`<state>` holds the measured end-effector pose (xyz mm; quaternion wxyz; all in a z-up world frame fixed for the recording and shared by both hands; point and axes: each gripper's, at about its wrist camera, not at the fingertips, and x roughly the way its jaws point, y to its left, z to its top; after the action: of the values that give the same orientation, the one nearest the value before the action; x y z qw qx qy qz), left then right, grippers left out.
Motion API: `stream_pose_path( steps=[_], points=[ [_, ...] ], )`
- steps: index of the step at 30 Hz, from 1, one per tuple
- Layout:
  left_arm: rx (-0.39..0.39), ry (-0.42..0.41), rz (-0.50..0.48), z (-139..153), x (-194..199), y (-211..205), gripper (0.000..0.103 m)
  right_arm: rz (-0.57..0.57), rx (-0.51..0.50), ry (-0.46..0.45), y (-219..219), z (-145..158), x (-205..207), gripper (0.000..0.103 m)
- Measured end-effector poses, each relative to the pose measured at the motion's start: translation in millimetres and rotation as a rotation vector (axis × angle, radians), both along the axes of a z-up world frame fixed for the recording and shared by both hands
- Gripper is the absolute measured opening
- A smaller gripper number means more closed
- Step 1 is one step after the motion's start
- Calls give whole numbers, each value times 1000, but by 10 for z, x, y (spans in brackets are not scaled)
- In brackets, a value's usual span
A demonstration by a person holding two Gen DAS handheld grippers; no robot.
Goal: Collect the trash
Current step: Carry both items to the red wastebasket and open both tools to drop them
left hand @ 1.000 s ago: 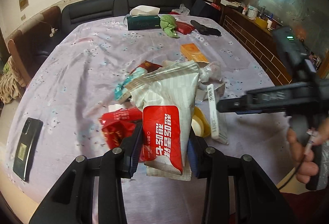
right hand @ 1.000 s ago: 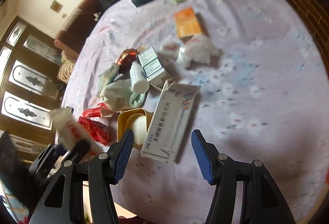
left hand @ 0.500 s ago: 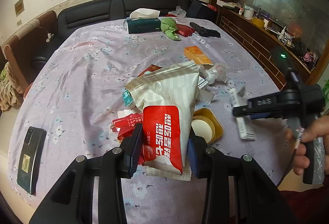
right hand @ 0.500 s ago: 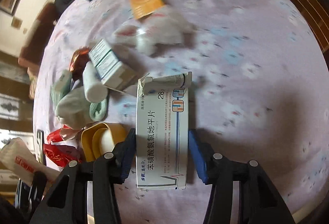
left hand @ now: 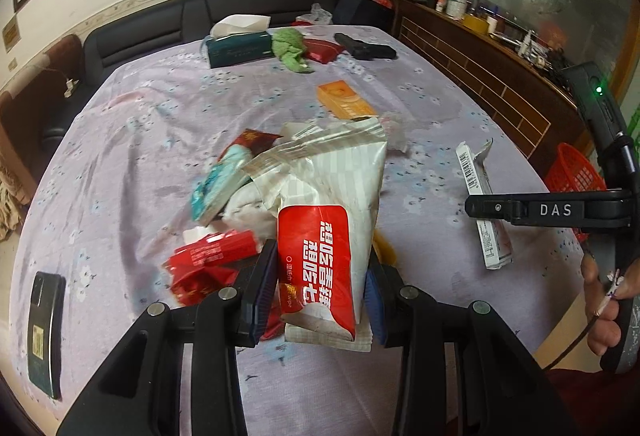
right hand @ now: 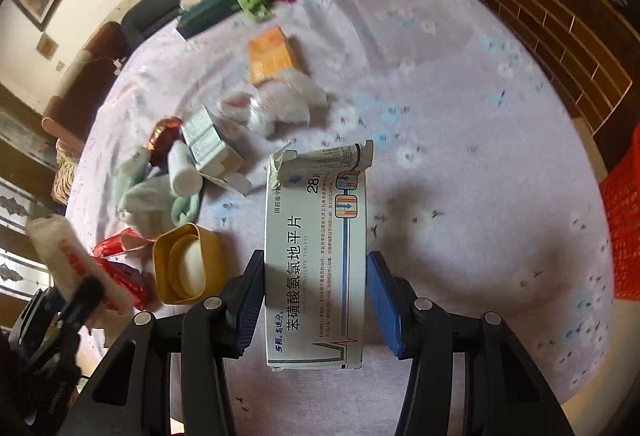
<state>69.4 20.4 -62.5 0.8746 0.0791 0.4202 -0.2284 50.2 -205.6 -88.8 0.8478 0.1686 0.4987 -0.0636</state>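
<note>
My left gripper (left hand: 320,288) is shut on a white and red tissue pack (left hand: 328,236), held above the table. My right gripper (right hand: 316,296) is shut on a torn white medicine box (right hand: 316,260) and holds it off the table; it shows in the left wrist view (left hand: 482,208) at the right. Trash lies in a heap on the purple floral tablecloth (right hand: 460,116): a red wrapper (left hand: 208,264), a yellow tub (right hand: 186,264), a white bottle (right hand: 182,172), a teal packet (left hand: 218,184), a crumpled clear bag (right hand: 280,100) and an orange box (left hand: 344,100).
A red basket (right hand: 622,228) stands off the table's right edge. A phone (left hand: 44,328) lies at the near left. A tissue box (left hand: 240,46), green cloth (left hand: 290,46), red pouch (left hand: 322,50) and black object (left hand: 364,48) lie at the far end. A sofa and sideboard flank the table.
My right gripper closed on the medicine box and lifted it off the table, moving right. My left gripper keeps hold of the tissue pack.
</note>
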Motion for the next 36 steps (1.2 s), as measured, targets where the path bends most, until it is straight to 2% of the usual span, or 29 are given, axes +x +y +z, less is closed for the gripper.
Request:
stream_pose_path(
  steps=[9,16,23,29,36],
  points=[
    [-4,-10,-90,117,-17,-435,38,-25,-2,-55,-216,208,-197,54],
    [-4,-11,-200,213,-76,-960,38,-97,31,-98,-639,393,-515,54],
    [-10,2,-401,366,-299,-1820,38,-249,72,-148,-1332,576,-933,54],
    [-35,10,-565,510,-532,-2656,38,-423,110,-194,-2074,706,-1409,54],
    [-38,47,-680,449,-682,-3549,38,-585,122,-219,-2871,744,-1914,54]
  ],
)
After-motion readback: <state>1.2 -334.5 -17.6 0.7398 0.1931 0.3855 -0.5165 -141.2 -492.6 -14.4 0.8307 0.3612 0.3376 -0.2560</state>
